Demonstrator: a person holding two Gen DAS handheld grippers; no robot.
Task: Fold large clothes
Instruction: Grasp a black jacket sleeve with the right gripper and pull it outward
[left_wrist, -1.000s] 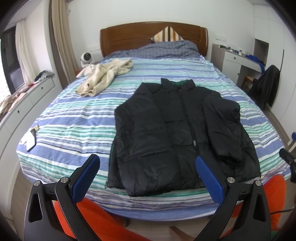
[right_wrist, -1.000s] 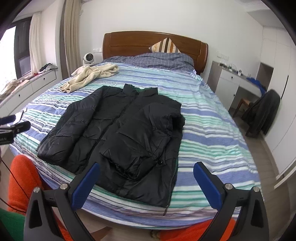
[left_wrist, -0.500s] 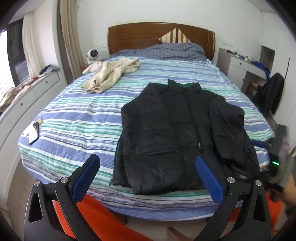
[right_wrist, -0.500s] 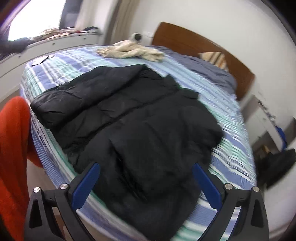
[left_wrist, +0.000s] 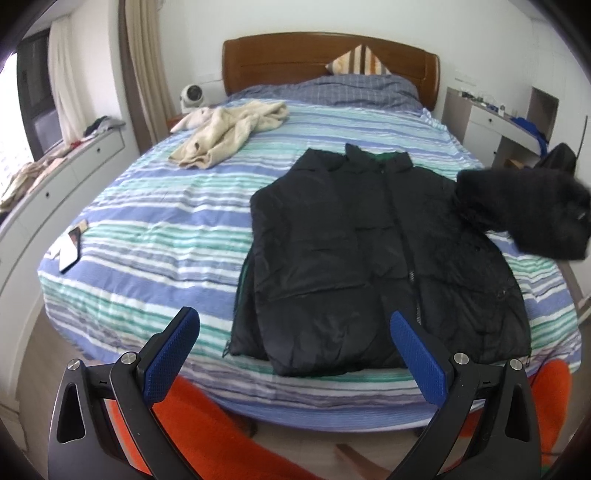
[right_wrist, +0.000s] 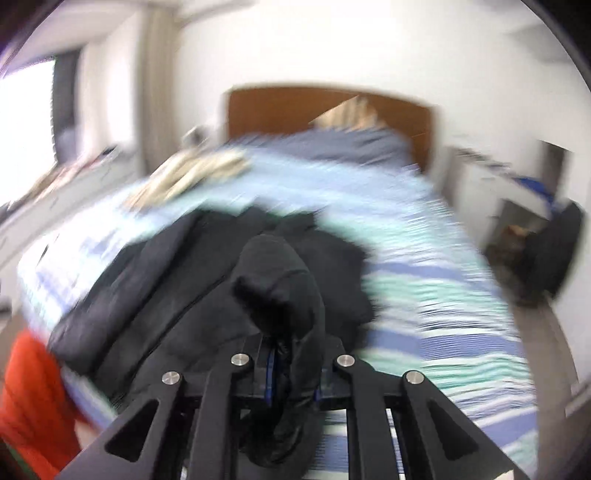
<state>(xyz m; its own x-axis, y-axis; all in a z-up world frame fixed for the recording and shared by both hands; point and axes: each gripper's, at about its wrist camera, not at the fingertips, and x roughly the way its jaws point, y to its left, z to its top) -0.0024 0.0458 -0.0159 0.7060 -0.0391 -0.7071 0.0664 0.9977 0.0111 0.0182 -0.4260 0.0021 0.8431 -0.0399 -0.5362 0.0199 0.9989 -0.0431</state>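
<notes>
Jacket (left_wrist: 369, 236) cloth sits pinched in the right tool (right_wrist: 291, 373), whose jaws have just been closing and now clench a black sleeve (right_wrist: 284, 295); the sleeve rises in a hump straight ahead of them. That view is blurred. In the left wrist view the same sleeve (left_wrist: 524, 210) hangs lifted off the bed at the jacket's right side, also blurred. The left tool (left_wrist: 291, 354) stands released, its blue pads (left_wrist: 170, 354) wide apart with nothing between them, hovering over the near edge of the bed (left_wrist: 155, 229). The jacket's body lies flat and zipped on the striped cover, collar toward the headboard (left_wrist: 328, 55), hem near the foot. A cream garment (left_wrist: 229, 133) lies crumpled well apart, up toward the pillows. A phone (left_wrist: 70, 251) rests near the bed's left edge. Orange cloth (left_wrist: 207, 435) shows below the tools.
</notes>
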